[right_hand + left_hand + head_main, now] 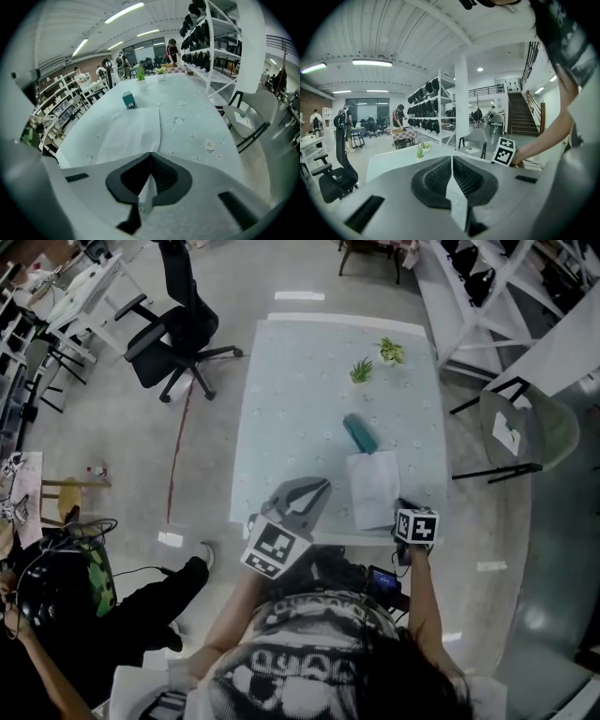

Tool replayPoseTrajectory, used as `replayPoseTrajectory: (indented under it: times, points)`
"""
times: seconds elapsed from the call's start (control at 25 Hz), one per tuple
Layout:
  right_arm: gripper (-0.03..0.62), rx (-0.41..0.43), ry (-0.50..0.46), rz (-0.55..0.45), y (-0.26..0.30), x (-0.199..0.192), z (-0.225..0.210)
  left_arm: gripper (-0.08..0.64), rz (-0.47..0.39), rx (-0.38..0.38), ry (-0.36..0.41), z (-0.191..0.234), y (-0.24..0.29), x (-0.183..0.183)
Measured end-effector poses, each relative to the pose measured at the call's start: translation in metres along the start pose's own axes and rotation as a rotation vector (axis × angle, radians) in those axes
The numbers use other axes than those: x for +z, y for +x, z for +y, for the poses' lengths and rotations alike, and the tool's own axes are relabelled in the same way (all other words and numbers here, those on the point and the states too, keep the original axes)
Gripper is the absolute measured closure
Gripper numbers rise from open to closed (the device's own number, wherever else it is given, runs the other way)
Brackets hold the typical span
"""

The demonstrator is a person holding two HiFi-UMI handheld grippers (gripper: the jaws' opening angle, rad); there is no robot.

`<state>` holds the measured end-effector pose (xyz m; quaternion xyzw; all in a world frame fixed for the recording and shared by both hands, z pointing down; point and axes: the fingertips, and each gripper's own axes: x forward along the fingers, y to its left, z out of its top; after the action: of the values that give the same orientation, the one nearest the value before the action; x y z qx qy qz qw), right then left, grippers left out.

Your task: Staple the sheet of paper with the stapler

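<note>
White sheet of paper (pixel 131 133), near edge hidden | right gripper (pixel 150 153) clamps it | left gripper (pixel 452 158) clenched empty

Sheet of paper (pixel 373 488) was thin and smooth, stapler (pixel 360 433) looked like teal plastic, tablecloth (pixel 281 409) was matt, floor (pixel 94 427) was shiny

Near edge of the sheet of paper (pixel 133 131) hidden behind the right tool (pixel 151 153), tip contact with the sheet not determinable, stapler (pixel 128 101) detail too small, tabletop (pixel 389 164) largely masked by the left tool (pixel 452 158)
</note>
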<state>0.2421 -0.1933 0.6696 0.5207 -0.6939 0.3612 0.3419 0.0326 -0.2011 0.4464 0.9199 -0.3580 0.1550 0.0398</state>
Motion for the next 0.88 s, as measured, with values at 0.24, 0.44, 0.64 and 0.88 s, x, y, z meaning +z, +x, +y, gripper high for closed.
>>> replayPoseTrajectory:
  times: [0.24, 0.44, 0.64, 0.88]
  points:
    - [0.589, -0.001, -0.062, 0.001, 0.007, 0.015, -0.005, 0.551, 0.004, 0.005, -0.002, 0.003, 0.001, -0.003]
    - [0.588, -0.01, -0.135, 0.015, 0.013, 0.027, -0.006, 0.551, 0.008, 0.002, -0.001, 0.001, 0.003, -0.003]
    - [0.588, -0.024, -0.196, 0.036, 0.016, 0.031, -0.014, 0.551, 0.009, 0.001, -0.002, -0.001, 0.004, -0.003]
    - [0.586, -0.019, -0.223, 0.057, 0.015, 0.03, -0.023, 0.551, 0.016, -0.002, 0.001, -0.001, 0.004, -0.005]
